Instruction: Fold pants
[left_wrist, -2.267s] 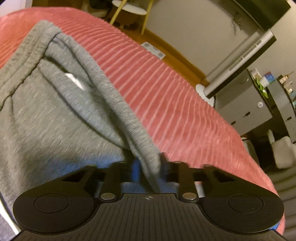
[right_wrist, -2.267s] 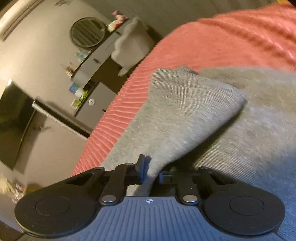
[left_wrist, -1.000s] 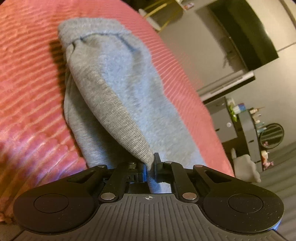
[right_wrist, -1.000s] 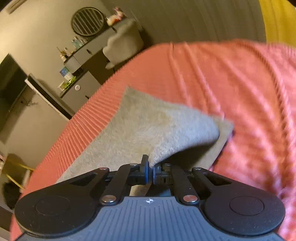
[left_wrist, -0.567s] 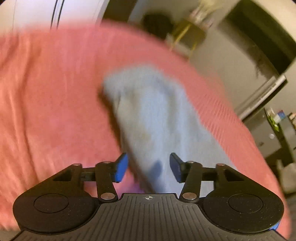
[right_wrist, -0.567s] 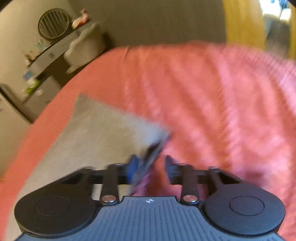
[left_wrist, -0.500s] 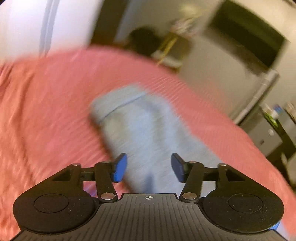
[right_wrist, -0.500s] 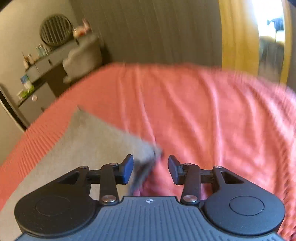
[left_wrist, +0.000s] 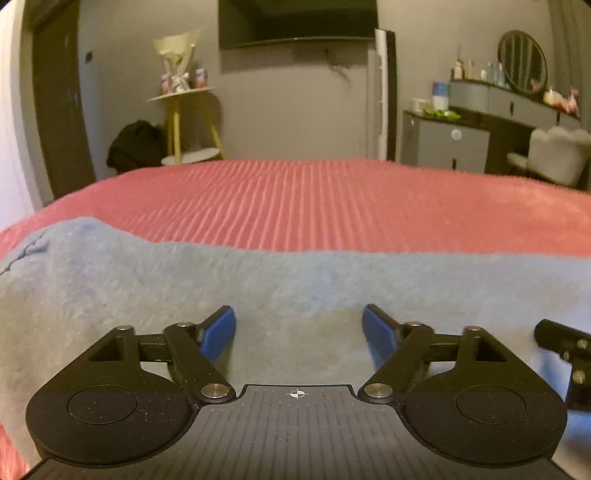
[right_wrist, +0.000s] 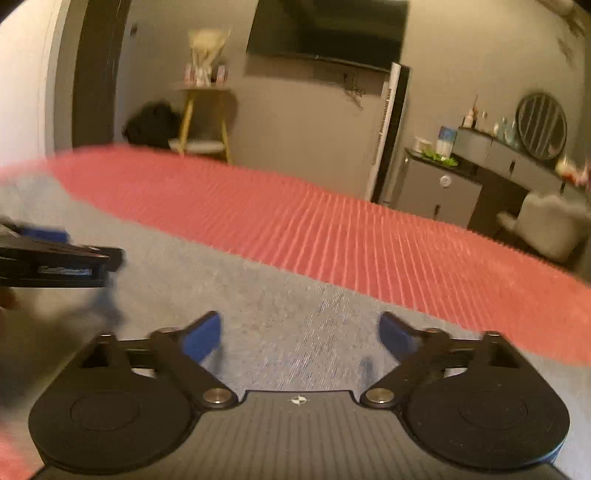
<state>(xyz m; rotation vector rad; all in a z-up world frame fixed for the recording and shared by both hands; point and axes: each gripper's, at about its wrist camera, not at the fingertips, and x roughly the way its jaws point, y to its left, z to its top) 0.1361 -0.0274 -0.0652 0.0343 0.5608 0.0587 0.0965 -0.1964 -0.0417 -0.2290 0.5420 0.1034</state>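
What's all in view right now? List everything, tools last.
pants: one, grey, flat on the bedspread, nearest the cameras
bedspread: one, red, ribbed, beyond the pants
side table: one, yellow legs, by the back wall
television: one, black, on the wall
dresser: one, grey, right
round mirror: one, dark frame, above the dresser
chair: one, pale fluffy, far right
left tool: jaws opening, blue pads, nothing pinched
right tool: jaws opening, blue pads, nothing pinched

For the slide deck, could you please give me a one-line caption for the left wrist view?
Left gripper, jaws opening and empty, above grey pants lying on a red ribbed bedspread.
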